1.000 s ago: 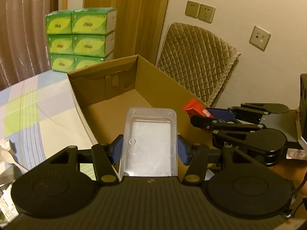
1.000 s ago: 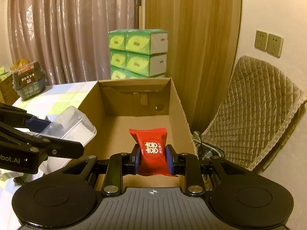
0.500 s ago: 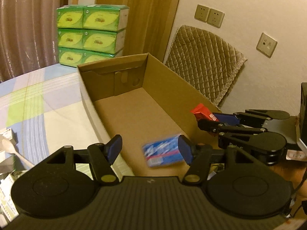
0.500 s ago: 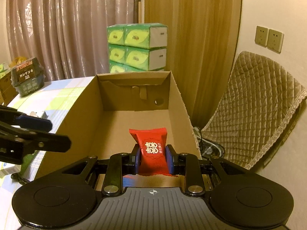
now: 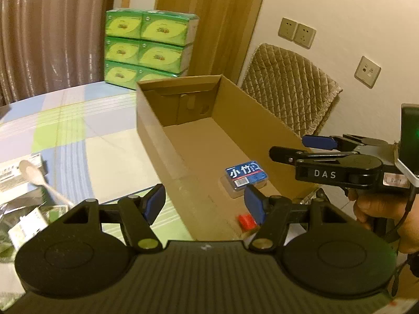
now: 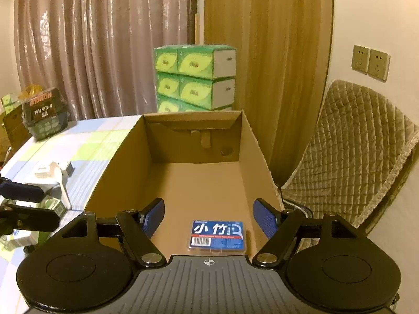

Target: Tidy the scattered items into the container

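Red packet [image 5: 246, 221] dropped from opening right tongs [image 6: 208, 217] (left tongs [image 5: 203, 202] empty too) — both agape.

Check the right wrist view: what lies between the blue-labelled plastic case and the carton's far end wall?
Nothing: in the right wrist view, bare cardboard floor runs from the blue-labelled case to the far wall of the carton.

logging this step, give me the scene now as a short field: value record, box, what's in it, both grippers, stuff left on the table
container: open cardboard box on the checked tablecloth
in box: clear case with blue label flat on the floor; red packet near the front end
left gripper: jaws apart, nothing between them, over the box's near left wall
right gripper: jaws opening, nothing between them, above the blue-label case
left on table: white spoon, small boxes and packets
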Tool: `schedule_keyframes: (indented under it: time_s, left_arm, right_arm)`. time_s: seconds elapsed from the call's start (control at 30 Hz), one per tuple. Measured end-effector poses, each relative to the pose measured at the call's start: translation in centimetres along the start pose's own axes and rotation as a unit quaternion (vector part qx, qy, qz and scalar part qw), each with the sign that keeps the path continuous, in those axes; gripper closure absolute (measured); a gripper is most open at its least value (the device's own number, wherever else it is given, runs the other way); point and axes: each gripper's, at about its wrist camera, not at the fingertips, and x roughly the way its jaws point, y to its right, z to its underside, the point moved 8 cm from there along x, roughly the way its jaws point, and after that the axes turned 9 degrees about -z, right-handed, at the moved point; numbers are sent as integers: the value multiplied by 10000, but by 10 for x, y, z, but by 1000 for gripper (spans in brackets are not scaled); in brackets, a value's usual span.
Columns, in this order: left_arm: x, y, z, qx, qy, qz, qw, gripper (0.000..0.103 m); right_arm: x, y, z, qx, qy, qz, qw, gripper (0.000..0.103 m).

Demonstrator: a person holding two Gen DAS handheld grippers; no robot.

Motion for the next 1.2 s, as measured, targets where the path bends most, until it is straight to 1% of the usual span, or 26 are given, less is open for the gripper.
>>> schedule_keyframes:
  time_s: [0.23,0.43,0.53,0.6,0.67,0.73,0.83,0.93,1.0,1.2]
  left_arm:
    - [-23,-12,18,-84,-9,-158,9998,40]
    - [-47,-25,37,-144,-4,-372,9992,37]
    - [-59,-34,48,-38,26,-622,9981,36]
    - [-67,-42,57,-108,-9,-677,9976,36]
    - [-76,-51,67,-181,-29,-766,9969,34]
    - [-84,-60,76,-229,-59,-845,9961,28]
    - [-96,-73,93,-254,-130,-977,9948,25]
    - [-108,-88,108,-397,-190,-1072,9933,21]
    - [-116,-97,116,-499,-219,-1125,9922,20]
    - [-140,-119,137,-639,-224,-1355,9885,18]
  right_arm:
    - [-13,-14,10,67,-117,-31,9999,31]
    - [-31,-45,12,0,-89,-181,9998,31]
    - [-39,-64,15,-84,-76,-281,9995,31]
    - [-43,-75,17,-116,-72,-336,9993,31]
    - [-48,-86,19,-96,-70,-384,9992,30]
    - [-52,-97,21,-87,-86,-450,9989,30]
    - [-59,-114,25,-100,-82,-601,9981,30]
    - [-65,-133,27,-194,-74,-737,9971,29]
    - [-67,-144,29,-281,-79,-799,9964,26]
    - [-69,-169,39,-405,-125,-959,9945,24]
